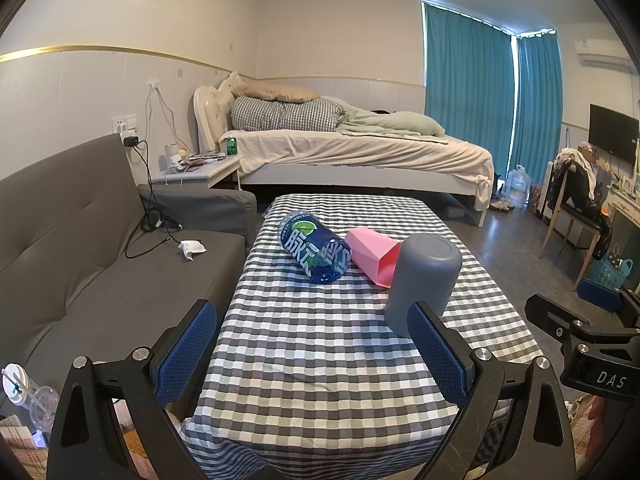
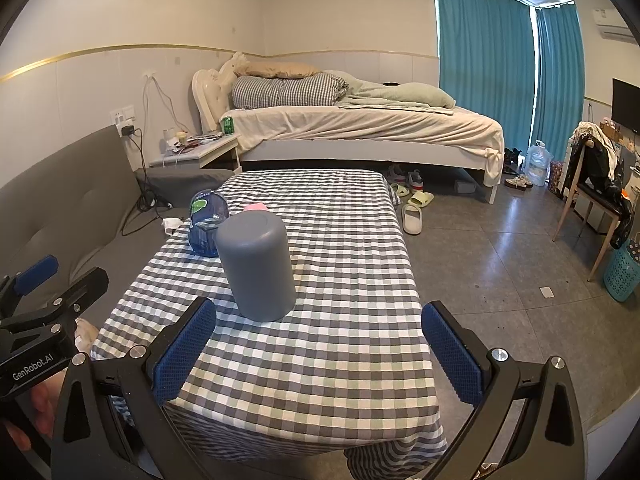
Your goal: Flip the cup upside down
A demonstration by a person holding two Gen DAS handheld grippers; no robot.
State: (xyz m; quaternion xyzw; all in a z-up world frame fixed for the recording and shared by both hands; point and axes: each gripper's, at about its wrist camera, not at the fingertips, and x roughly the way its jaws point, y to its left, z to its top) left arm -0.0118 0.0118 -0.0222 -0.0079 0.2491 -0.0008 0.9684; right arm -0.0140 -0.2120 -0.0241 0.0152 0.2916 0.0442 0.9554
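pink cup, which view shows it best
The left wrist view: the pink cup lies on its side, open mouth showing. In the right wrist view only a pink sliver peeks over the grey cup.

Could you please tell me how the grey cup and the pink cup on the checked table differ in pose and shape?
The grey cup stands upside down, base up, while the pink cup lies on its side with its mouth open sideways. The grey cup is round and smooth; the pink cup has flat, angular faces. The grey cup stands apart, whereas the pink cup lies right against the blue bottle. Both rest on the checked tablecloth, ungripped.
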